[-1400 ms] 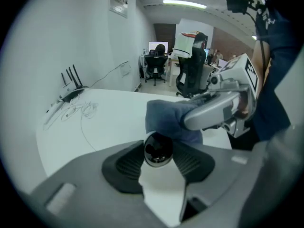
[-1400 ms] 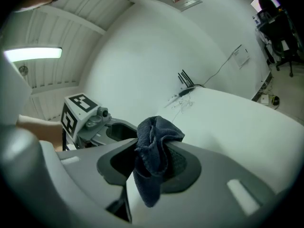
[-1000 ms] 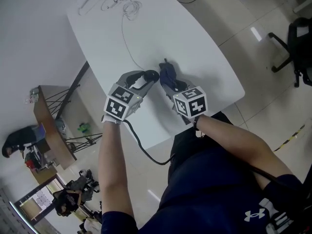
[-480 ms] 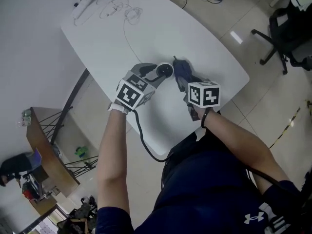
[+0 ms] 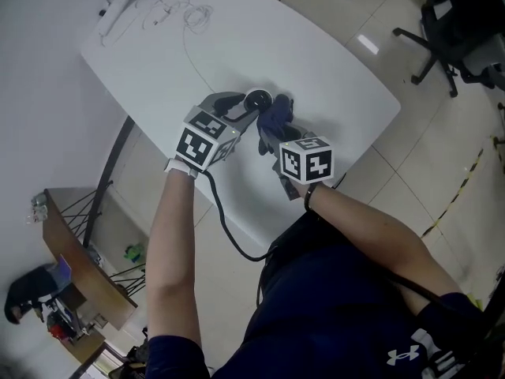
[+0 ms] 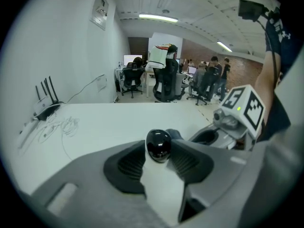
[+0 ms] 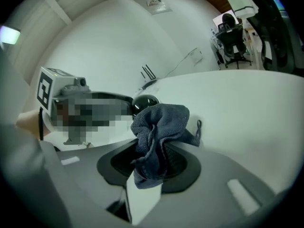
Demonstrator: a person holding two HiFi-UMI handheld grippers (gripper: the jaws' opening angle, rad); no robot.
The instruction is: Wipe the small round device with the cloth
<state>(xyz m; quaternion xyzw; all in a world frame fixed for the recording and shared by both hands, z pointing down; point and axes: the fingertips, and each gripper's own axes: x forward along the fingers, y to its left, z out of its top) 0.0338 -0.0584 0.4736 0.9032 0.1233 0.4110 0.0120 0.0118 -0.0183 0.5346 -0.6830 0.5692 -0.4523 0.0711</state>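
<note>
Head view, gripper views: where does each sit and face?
Head view: on the head, facing steeply down at the table; forearms, left gripper, right gripper show.
Left gripper view: along its jaws, which have just been closing on the device; right gripper beyond.
Right gripper view: along its jaws, clamping the cloth.
Shared: the device.

Bright, even indoor light filled every view. A ceiling strip light [image 6: 158,18] glowed overhead, and glare patches shone on the floor tiles [image 5: 367,44]. The white table [image 5: 316,77] looked washed out, with faint shadows. Highlights glinted on the small round device [image 6: 158,145]. Both gripper views bowed within dark round borders.
</note>
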